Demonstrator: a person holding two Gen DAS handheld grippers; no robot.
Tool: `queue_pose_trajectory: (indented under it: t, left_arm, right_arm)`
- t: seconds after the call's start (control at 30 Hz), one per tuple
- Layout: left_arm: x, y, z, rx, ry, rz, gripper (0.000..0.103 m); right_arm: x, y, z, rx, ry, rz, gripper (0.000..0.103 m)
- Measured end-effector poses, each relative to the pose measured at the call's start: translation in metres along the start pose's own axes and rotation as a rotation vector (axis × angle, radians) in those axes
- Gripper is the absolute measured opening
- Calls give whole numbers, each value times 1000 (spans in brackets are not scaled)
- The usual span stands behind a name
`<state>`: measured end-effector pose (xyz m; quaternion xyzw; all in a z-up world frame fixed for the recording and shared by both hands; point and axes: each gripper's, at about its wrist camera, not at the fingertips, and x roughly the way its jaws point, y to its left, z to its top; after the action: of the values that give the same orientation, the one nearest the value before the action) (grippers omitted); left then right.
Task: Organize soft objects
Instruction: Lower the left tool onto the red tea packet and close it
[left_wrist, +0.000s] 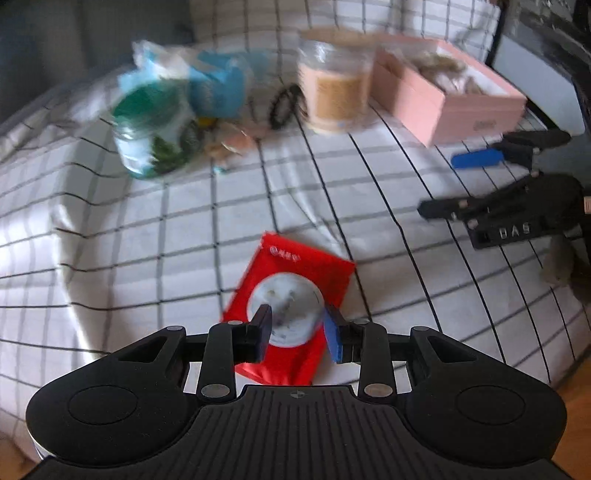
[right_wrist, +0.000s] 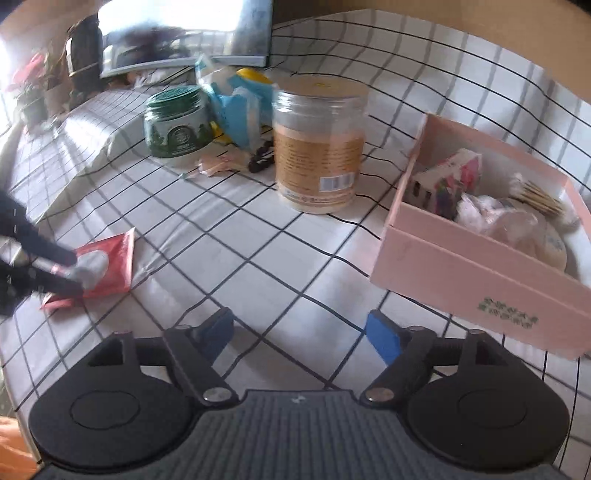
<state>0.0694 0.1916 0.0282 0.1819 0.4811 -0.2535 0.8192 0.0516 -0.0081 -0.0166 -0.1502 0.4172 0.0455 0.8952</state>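
Observation:
A red flat packet with a pale round print (left_wrist: 295, 291) lies on the checked cloth. My left gripper (left_wrist: 297, 326) sits right over its near end, jaws partly open with a blue pad on each side of the round print; no grip shows. In the right wrist view the packet (right_wrist: 110, 258) is at the far left with the left gripper (right_wrist: 70, 273) on it. My right gripper (right_wrist: 301, 332) is open and empty above bare cloth, also seen in the left wrist view (left_wrist: 461, 184). A pink open box (right_wrist: 480, 273) with soft items stands to its right.
A clear jar with a tan label (right_wrist: 319, 147), a green-lidded jar (right_wrist: 175, 122), a blue plastic bag (right_wrist: 236, 107) and a black hair tie (right_wrist: 262, 157) stand at the back. The pink box also shows in the left wrist view (left_wrist: 450, 96). A folded cloth ridge (right_wrist: 92, 140) lies left.

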Motion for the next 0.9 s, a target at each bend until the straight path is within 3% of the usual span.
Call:
queue_pose_trajectory:
  t: [0.1,0.17,0.23,0.37,0.43,0.63,0.9]
  left_arm:
    - [2,-6,3,31,3,-19,49]
    - [4,-9,4,56,21,-56,69]
    - [7,-13,5,106,37,-83,79]
    - [7,-15,6,175,18,-99,73]
    - [10,-7,7,153,23,-59,73]
    - [22,23,17,49,26,-66,82]
    - [24,20,17,50,36,-65,91]
  right_arm:
    - [-4,-3,-8,10,-37,-10,89]
    - [-5,-4,-11,18,-58,-17,90]
    - [-3,-2,-14,27,-81,-30,94]
    - [-2,-4,-13,38,-75,-37,99]
    - [-1,-4,-13,41,-72,-40,100]
    - [0,-4,-13,39,-69,-36,103]
    - [0,-5,-13,24,-59,-19,103]
